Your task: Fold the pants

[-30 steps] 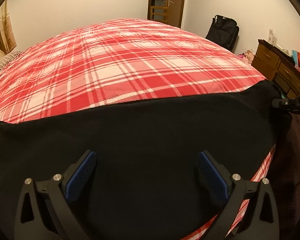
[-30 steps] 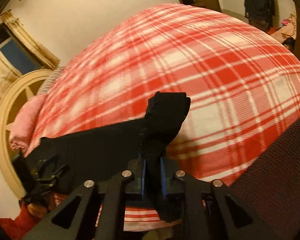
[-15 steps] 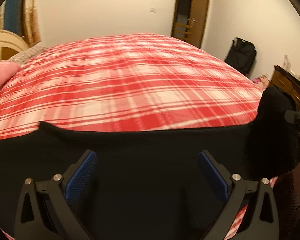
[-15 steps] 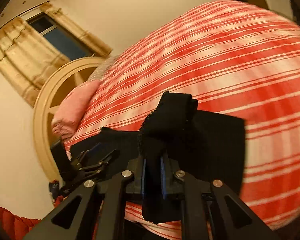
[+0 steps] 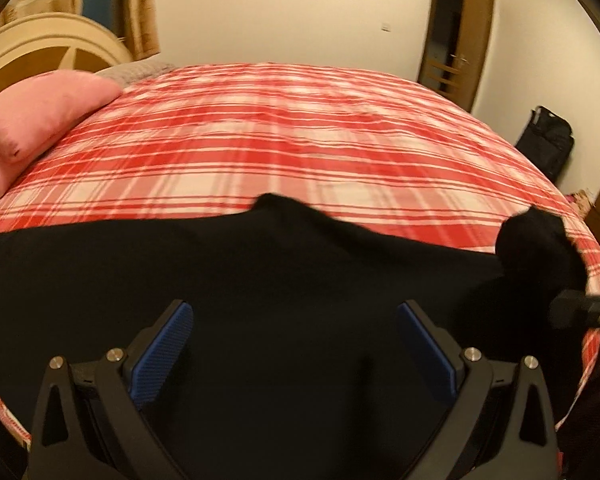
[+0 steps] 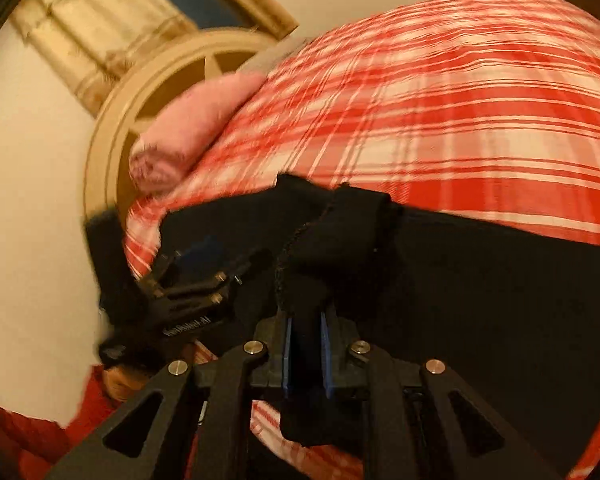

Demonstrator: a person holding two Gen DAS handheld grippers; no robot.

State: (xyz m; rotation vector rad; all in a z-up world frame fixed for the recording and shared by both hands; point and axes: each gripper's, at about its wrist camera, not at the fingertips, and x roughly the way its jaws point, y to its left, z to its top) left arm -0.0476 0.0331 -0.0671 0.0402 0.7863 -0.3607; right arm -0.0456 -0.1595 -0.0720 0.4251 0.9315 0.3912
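Over the plaid bedspread [image 5: 300, 128], right gripper [image 6: 306, 344] fingers pinch black pants [image 6: 480, 280]; left gripper [image 5: 296, 344] fingers wide; its lettering unreadable.

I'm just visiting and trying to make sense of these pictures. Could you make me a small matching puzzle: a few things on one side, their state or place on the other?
Things:
1. left gripper
2. right gripper
3. pink pillow
4. black bag

States or places:
A. against the far wall, on the floor
B. shut on the black pants
C. open, above the pants
D. at the head of the plaid bed

Pairs: 1-C, 2-B, 3-D, 4-A
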